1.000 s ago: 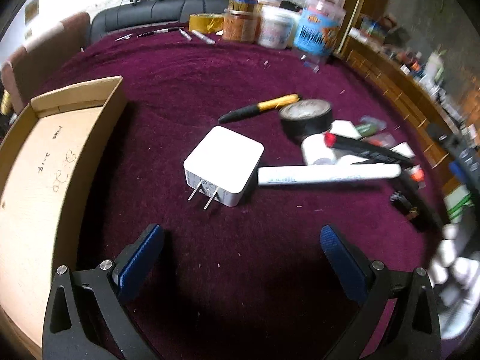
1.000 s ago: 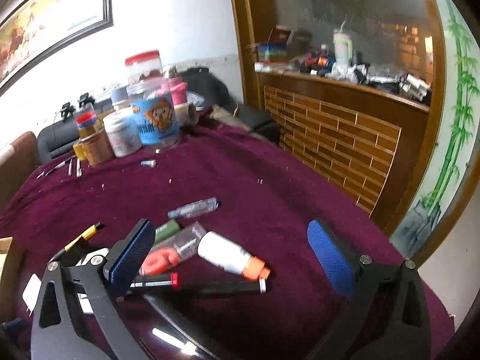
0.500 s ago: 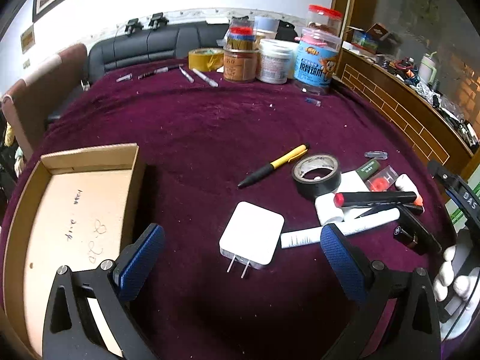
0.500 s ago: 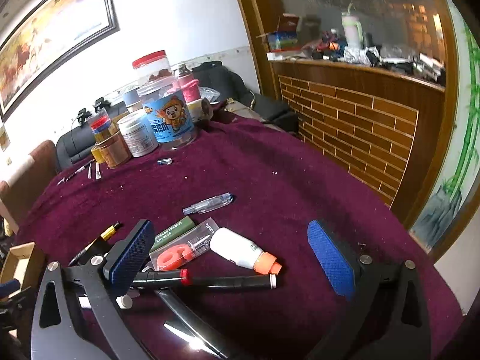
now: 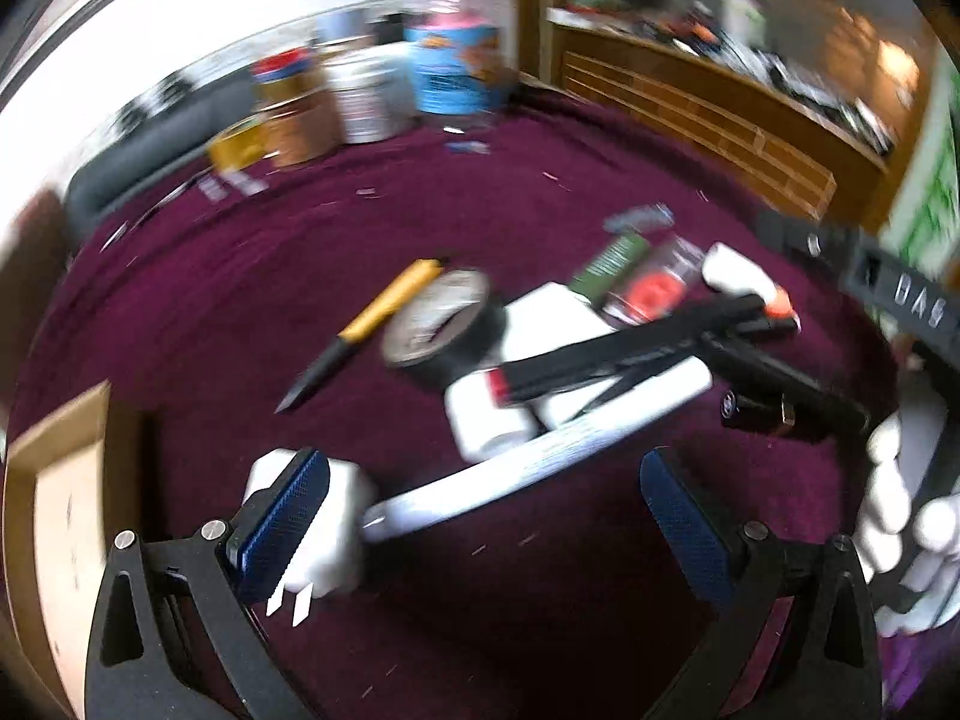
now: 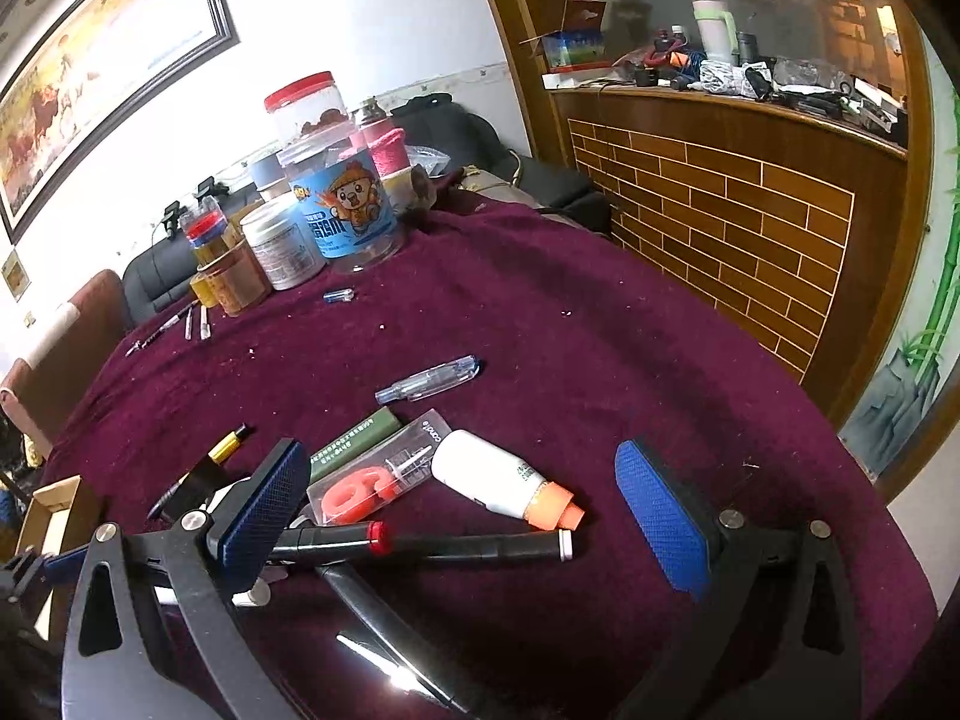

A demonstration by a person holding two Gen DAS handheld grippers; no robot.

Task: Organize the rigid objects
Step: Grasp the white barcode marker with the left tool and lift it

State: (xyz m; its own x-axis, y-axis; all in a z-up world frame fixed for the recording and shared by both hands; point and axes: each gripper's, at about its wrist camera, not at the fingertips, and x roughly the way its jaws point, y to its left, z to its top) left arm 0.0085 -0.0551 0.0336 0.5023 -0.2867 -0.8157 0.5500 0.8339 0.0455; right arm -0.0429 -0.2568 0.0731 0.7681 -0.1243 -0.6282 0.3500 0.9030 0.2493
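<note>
The left wrist view is motion-blurred. My left gripper (image 5: 483, 516) is open over the maroon cloth; a white plug adapter (image 5: 333, 510) lies just behind its left pad, and a long white tube (image 5: 540, 456) runs between the pads. Behind lie a black tape roll (image 5: 441, 324), a yellow-black pen (image 5: 366, 327) and a black red-banded marker (image 5: 624, 348). My right gripper (image 6: 462, 510) is open above that same marker (image 6: 420, 545), a white bottle with an orange cap (image 6: 501, 480), a packet with a red ring (image 6: 372, 480) and a green stick (image 6: 354, 444).
A cardboard box (image 5: 54, 516) sits at the left edge. Jars and tubs (image 6: 312, 222) stand at the table's far side, with pens (image 6: 186, 324) beside them. A clear pen cap (image 6: 429, 387) lies mid-table. A brick-patterned counter (image 6: 738, 228) stands to the right.
My left gripper has swung right and down toward the pile, so the adapter now sits by its left pad. The right gripper has shifted slightly; both stay open.
</note>
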